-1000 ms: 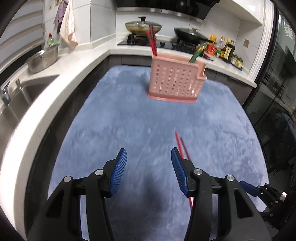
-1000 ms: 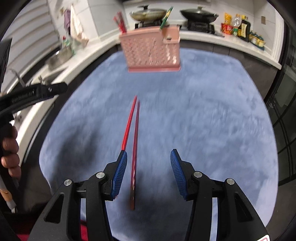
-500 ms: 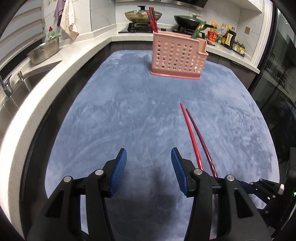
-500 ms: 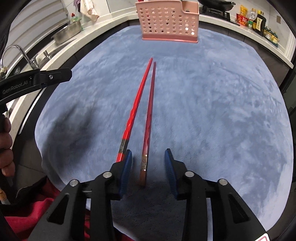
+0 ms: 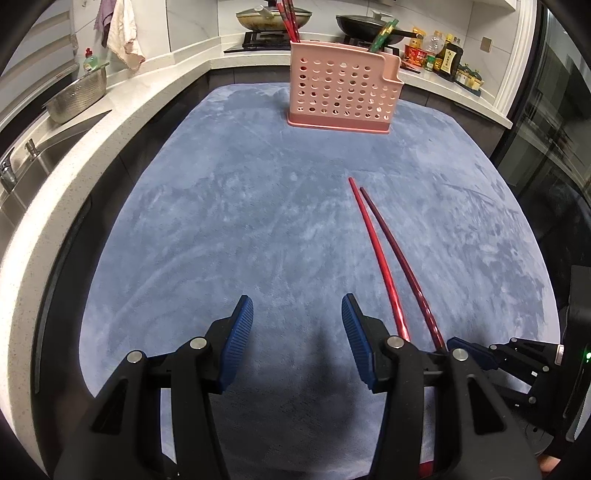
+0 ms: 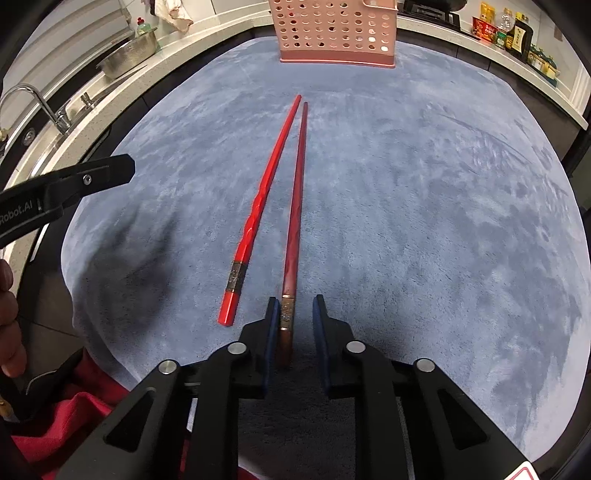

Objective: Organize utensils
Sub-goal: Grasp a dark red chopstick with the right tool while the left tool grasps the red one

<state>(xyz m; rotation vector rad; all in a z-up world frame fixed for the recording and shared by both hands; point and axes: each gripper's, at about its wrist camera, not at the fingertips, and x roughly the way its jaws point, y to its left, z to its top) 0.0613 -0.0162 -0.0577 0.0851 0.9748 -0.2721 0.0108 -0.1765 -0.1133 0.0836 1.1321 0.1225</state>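
Note:
Two chopsticks lie side by side on the blue mat (image 6: pixel 424 206), tips toward a pink perforated utensil basket (image 6: pixel 334 31). The bright red chopstick (image 6: pixel 264 192) lies on the left, the dark red chopstick (image 6: pixel 297 192) on the right. My right gripper (image 6: pixel 293 314) is low over the mat, its jaws narrowed around the dark red chopstick's butt end, with a small gap on the right side. My left gripper (image 5: pixel 297 328) is open and empty, left of both chopsticks (image 5: pixel 384 254). The basket (image 5: pixel 341 94) holds red and green chopsticks.
A white counter (image 5: pixel 92 129) curves around the mat's left and far sides. It has a sink with a tap (image 6: pixel 40 99), a steel colander (image 5: pixel 75 98), a stove with pans (image 5: pixel 273 18) and sauce bottles (image 5: pixel 443 53). A dark glass door (image 5: pixel 554 147) stands on the right.
My right gripper has dropped to the chopsticks' butt ends and its jaws have narrowed around the dark red one. The left gripper has shifted closer to the mat and stays open.

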